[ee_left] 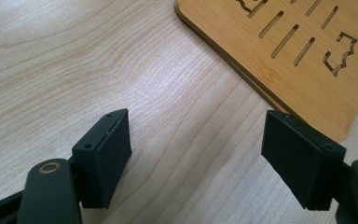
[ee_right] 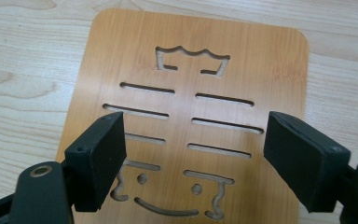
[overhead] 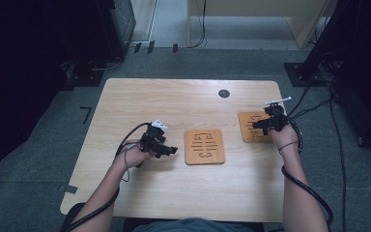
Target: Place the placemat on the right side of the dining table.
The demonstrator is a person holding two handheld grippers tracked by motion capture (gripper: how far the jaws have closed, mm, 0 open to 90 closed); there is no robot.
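Both tongs gape wide and empty: left tongs (overhead: 166, 150) beside the middle board (overhead: 204, 146), right tongs (overhead: 260, 124) over the right board (overhead: 251, 126). On the counter (overhead: 174, 101), these flat boards could just skid away from the pads.

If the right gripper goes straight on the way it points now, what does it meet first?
Most likely the right wooden board: the right gripper, jaws open and empty, points straight at its slotted face. How far above it hangs is unclear.
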